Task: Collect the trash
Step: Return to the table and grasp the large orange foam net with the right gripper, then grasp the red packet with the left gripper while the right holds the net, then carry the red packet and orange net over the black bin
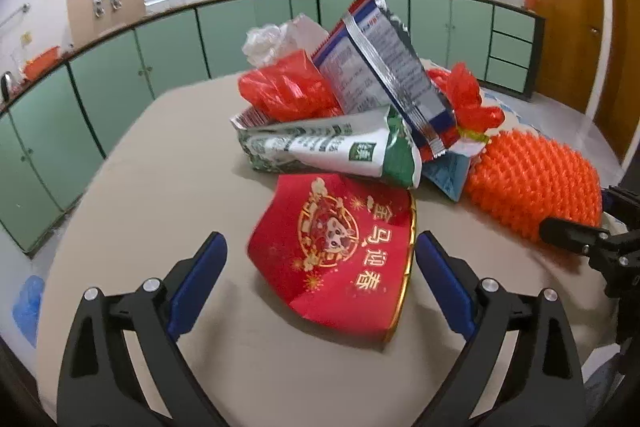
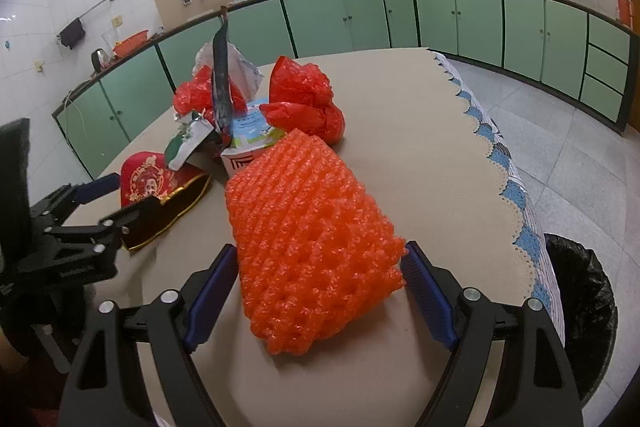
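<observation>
Kitchen table (image 2: pixel 420 155); orange foam net (image 2: pixel 316 239) between right tool (image 2: pixel 320 291).

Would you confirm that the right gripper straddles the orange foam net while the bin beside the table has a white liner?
The liner is black, not white: the right wrist view shows the bin so lined. The right gripper does straddle the foam net.

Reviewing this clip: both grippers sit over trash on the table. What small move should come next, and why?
Probably close the right gripper on the orange foam net: the net already lies between its open jaws, the right pad at its edge, and the black-lined bin stands just beside the table. The left gripper straddles the red envelope, ungripped.
</observation>
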### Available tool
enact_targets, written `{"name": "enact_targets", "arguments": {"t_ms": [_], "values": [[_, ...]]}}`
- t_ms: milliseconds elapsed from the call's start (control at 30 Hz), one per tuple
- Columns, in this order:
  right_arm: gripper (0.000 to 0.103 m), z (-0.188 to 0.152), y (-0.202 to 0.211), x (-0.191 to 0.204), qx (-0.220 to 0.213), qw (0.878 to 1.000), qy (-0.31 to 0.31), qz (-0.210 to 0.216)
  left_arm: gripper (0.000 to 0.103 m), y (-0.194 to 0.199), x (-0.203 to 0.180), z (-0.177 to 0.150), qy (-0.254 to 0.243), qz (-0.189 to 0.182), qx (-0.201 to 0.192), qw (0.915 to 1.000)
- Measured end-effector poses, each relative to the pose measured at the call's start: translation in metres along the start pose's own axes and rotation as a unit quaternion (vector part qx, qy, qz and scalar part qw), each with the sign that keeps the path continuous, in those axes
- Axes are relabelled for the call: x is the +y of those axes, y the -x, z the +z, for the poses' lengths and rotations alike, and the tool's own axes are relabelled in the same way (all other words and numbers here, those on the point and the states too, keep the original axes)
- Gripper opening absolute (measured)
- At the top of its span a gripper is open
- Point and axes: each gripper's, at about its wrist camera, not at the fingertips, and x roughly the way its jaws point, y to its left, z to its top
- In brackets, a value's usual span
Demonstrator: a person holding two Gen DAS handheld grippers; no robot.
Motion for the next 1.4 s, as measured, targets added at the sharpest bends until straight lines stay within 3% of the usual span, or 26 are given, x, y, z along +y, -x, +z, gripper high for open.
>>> {"name": "enact_targets", "arguments": {"t_ms": [300, 333, 500, 533, 700, 867, 1400], "values": [[0.082, 0.002, -0.003, 0.002, 0.003, 1.0, -0.003, -0.002, 0.091, -0.019, 0.009, 0.008, 0.025, -0.032, 0.041, 0.9984], [0.082, 0.002, -0.003, 0.002, 0.003, 1.0, -0.003, -0.002, 0.083, -0.021, 0.009, 0.008, 0.025, -0.036, 0.041, 0.9982], [0.078, 0.004, -0.004, -0.001, 0.005, 1.0, -0.01, -0.001, 0.082, -0.019, 0.007, 0.006, 0.021, -0.034, 0.034, 0.9986], [0.076, 0.005, -0.004, -0.002, 0.005, 1.0, -0.013, -0.002, 0.069, -0.017, 0.008, 0.005, 0.021, -0.032, 0.031, 0.9988], [0.055, 0.007, -0.002, -0.01, 0.008, 0.999, -0.031, 0.01, 0.068, -0.01, 0.002, 0.004, 0.023, -0.036, 0.023, 0.9988], [0.048, 0.008, 0.005, -0.012, 0.002, 0.999, -0.033, 0.009, 0.067, 0.002, -0.008, 0.0, 0.017, -0.037, 0.011, 0.9991], [0.045, 0.017, 0.046, -0.031, -0.044, 0.998, -0.053, -0.007, 0.066, 0.037, -0.034, 0.016, 0.004, -0.074, -0.024, 0.997]]}}
